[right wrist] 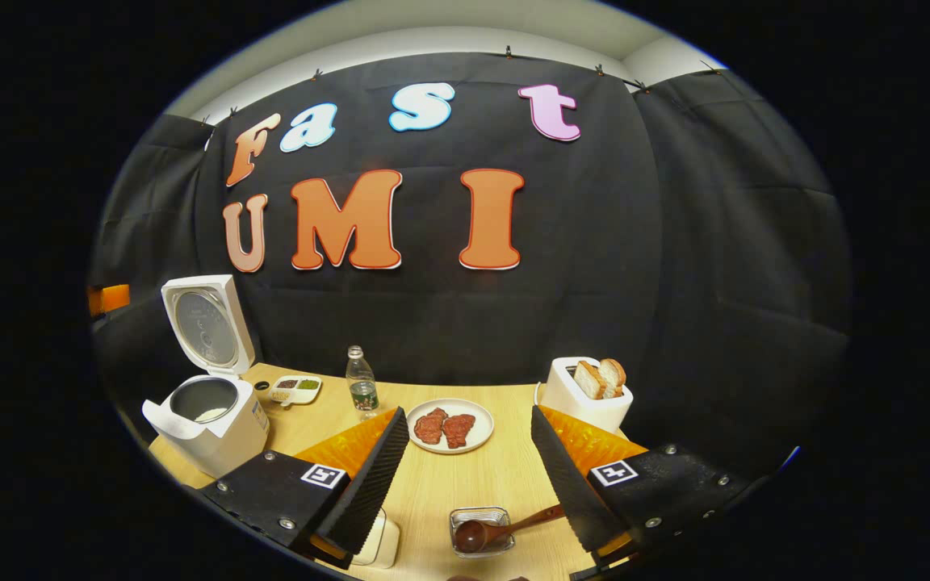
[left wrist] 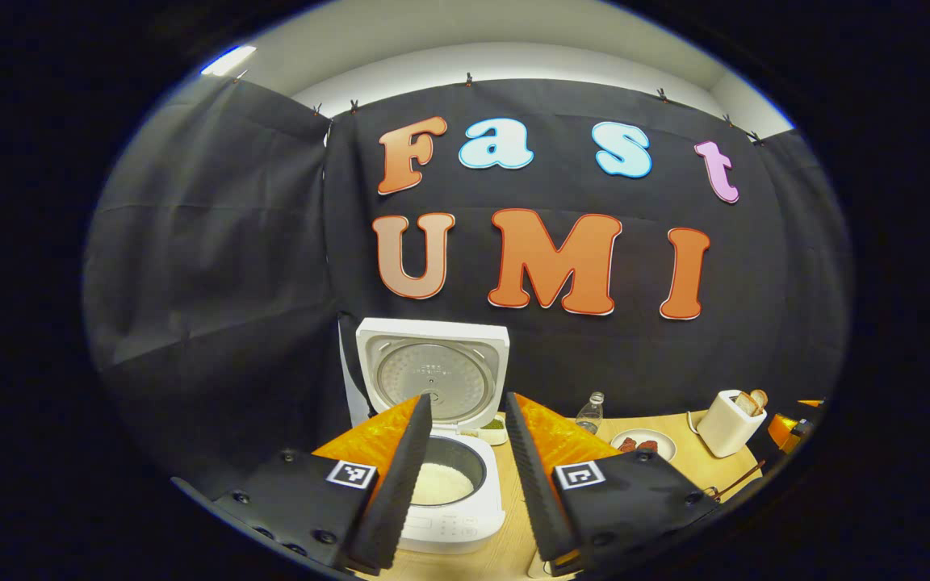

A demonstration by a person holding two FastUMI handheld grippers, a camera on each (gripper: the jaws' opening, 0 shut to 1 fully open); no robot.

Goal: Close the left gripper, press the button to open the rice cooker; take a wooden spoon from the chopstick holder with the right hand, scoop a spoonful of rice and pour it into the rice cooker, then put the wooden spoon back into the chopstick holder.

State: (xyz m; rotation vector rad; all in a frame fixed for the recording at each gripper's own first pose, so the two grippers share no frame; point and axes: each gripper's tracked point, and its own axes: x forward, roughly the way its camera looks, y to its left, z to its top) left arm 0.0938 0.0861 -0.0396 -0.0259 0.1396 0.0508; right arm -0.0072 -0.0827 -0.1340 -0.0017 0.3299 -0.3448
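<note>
The white rice cooker stands open straight ahead of my left gripper, its lid upright and white rice in the pot. The left gripper is open, and its fingers frame the cooker with nothing between them. In the right gripper view the cooker stands at the far left of the wooden table. A dark wooden spoon lies with its bowl in a small clear square container, the handle running behind my right finger. My right gripper is open above it and holds nothing.
A plate of meat slices, a water bottle, a small sauce dish and a white toaster with bread stand toward the back of the table. A white container peeks out under the right gripper's left finger.
</note>
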